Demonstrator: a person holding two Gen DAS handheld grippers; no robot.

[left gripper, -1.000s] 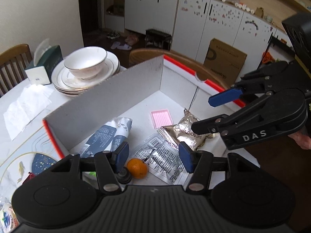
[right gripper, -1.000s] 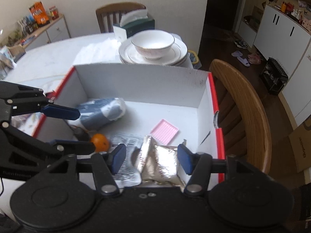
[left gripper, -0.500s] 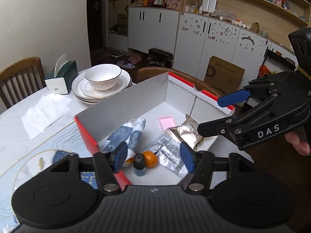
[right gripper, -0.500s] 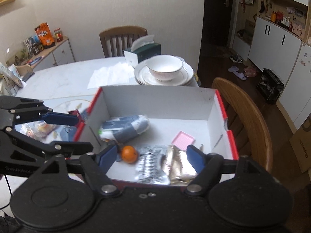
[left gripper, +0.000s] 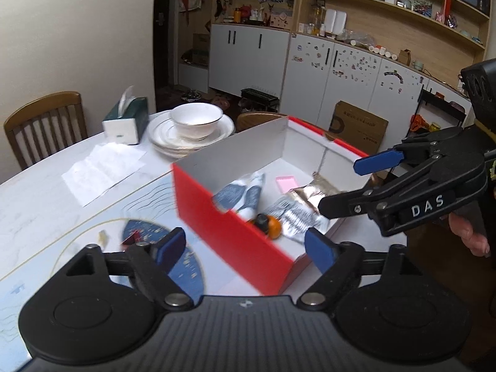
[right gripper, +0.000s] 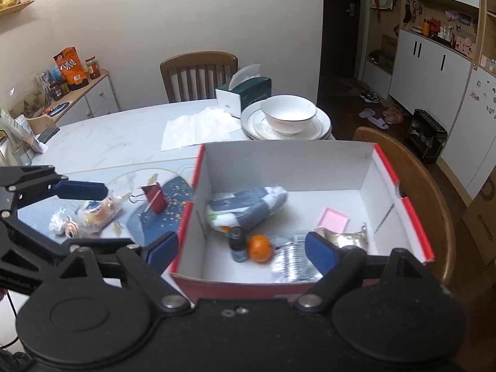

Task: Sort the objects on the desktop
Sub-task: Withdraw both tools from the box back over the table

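A brown wooden chair [right gripper: 198, 74] stands by the plain white wall [right gripper: 186, 9] at the top middle. White cupboards [left gripper: 310, 71] and shelves [left gripper: 387, 3] fill the upper right. The floor [right gripper: 350, 99] is dark

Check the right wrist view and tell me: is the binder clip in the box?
No, the binder clip lies on the table, left of the box.

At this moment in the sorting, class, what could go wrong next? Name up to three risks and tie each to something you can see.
1. The red box sits at the table's edge by the wooden chair; a nudge might tip it off.
2. The small dark bottle stands upright touching the orange; another item dropped in could topple it.
3. The red binder clip and wrapped snacks lie close together, so open tongs may catch both.
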